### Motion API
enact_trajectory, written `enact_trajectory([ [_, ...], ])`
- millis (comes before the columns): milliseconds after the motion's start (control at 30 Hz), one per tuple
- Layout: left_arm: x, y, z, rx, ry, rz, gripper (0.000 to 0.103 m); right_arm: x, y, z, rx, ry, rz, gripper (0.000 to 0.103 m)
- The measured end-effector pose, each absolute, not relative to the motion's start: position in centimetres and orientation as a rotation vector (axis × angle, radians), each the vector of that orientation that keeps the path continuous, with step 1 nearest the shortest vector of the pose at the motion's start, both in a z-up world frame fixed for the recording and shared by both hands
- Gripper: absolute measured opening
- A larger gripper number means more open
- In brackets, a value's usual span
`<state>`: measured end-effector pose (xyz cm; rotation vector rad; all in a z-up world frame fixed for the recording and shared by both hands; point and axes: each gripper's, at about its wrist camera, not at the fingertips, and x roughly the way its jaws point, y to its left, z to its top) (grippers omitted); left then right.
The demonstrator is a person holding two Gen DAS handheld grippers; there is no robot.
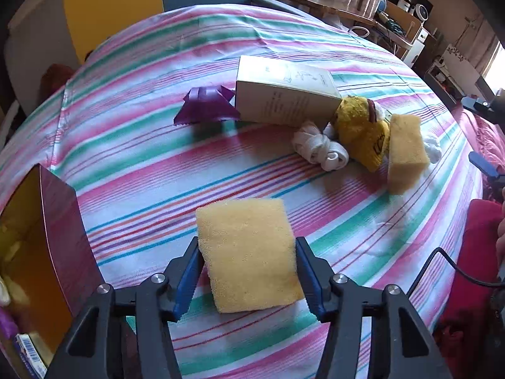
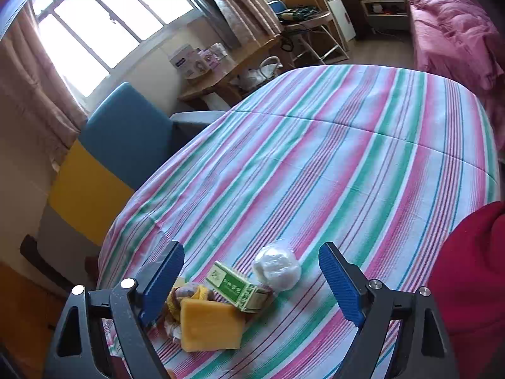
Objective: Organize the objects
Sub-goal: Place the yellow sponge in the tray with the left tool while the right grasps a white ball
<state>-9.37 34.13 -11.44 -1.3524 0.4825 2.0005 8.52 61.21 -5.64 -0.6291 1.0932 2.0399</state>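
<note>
My left gripper (image 1: 247,241) is shut on a yellow sponge (image 1: 249,252), its blue pads pressing both sides, above the striped bedsheet (image 1: 151,164). Farther right lie a yellow plush toy (image 1: 363,129), rolled white socks (image 1: 318,147), a second sponge (image 1: 405,151), a beige box (image 1: 284,98) and a purple wrapper (image 1: 206,105). My right gripper (image 2: 252,246) stands open above that pile, nothing between its fingers. Below it are a green box (image 2: 240,285), a white plastic wad (image 2: 277,268), the second sponge (image 2: 211,325) and the plush toy (image 2: 189,297).
An open box with a yellow inside (image 1: 38,252) stands at the near left, holding small items. Red cloth (image 2: 467,284) fills the right side. A blue and yellow headboard (image 2: 126,139), a desk (image 2: 227,79) and a folding chair (image 2: 315,31) lie beyond the bed.
</note>
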Motion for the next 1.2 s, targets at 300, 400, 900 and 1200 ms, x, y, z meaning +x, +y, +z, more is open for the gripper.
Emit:
enact_trajectory([
  [300,-8.1,32.0,-9.6,-1.263,0.409,2.007,0.052,6.8,61.8,-8.3,-0.814,1.071,1.974,0.078],
  [400,-7.0,30.6,-7.9,-1.205,0.382,2.014,0.052,6.3,61.8,-8.8,-0.852,1.040,1.969,0.078],
  [900,-3.9,23.3,-3.9,-1.138,0.181,2.039,0.053,3.2,62.6,-11.8,-1.009,0.987,1.932,0.039],
  [1200,-4.6,12.8,-2.3,-1.148,0.025,2.268,0.053,3.9,61.8,-10.6,-0.988,0.898,1.962,0.038],
])
